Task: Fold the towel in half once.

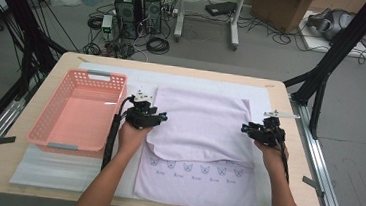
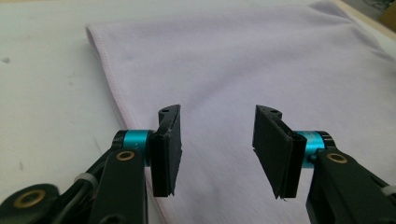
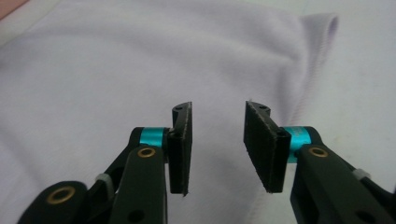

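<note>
Lilac folded cloth (image 1: 201,127) between left gripper (image 1: 155,116) at nine o'clock and right gripper (image 1: 247,130) at three; both agape, holding nothing.

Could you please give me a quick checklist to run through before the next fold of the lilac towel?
1. Left tongs open with nothing between the pads: ok.
2. Right tongs open with nothing between the pads: ok.
3. Lilac towel folded once, top layer short of the near hem: ok.
4. Left tongs lined up at the towel's left edge: ok.
5. Right tongs at the right edge: ok.
6. Pink basket left of the towel, nothing seen inside: ok.
</note>
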### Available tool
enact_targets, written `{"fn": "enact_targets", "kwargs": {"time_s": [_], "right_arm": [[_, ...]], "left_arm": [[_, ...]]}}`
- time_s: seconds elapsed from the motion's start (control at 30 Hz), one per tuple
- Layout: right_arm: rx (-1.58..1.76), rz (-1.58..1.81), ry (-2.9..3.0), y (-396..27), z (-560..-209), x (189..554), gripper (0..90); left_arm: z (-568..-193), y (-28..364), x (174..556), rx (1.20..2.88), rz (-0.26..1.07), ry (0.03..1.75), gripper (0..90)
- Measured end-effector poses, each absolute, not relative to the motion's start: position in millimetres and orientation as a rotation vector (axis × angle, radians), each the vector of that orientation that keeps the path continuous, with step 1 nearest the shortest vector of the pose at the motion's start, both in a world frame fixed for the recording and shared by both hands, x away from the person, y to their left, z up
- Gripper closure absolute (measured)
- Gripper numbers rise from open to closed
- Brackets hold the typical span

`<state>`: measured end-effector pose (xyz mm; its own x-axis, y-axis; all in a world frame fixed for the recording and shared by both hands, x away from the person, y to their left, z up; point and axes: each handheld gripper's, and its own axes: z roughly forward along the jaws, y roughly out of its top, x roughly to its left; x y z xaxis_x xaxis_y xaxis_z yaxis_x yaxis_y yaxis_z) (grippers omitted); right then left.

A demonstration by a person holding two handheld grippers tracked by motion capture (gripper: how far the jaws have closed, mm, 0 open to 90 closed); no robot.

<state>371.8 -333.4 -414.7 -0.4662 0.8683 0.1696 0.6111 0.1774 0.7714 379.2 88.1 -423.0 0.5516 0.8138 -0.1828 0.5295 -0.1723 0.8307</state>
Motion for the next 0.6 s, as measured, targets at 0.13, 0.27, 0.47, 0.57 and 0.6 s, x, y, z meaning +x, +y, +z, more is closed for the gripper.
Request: {"fn": "enact_targets", "kwargs": {"time_s": [0.13, 0.27, 0.47, 0.57, 0.6], "right_arm": [[1.384, 1.213, 2.183, -333, -419, 358, 67.1], [1.337, 1.206, 2.213, -330, -423, 339, 67.1], [1.286, 1.27, 2.217, -331, -430, 306, 67.7], [1.263, 1.289, 2.21, -333, -430, 292, 67.7], [1.265, 1.288, 2.207, -333, -429, 287, 67.7]], "left_arm": [[-427, 88, 363, 1.859, 0.377, 1.073, 52.2], [-430, 92, 349, 1.859, 0.358, 1.059, 56.0], [-431, 95, 324, 1.855, 0.36, 1.016, 56.9], [-434, 98, 313, 1.853, 0.345, 1.011, 58.1], [-435, 99, 310, 1.85, 0.337, 1.013, 58.1]]}}
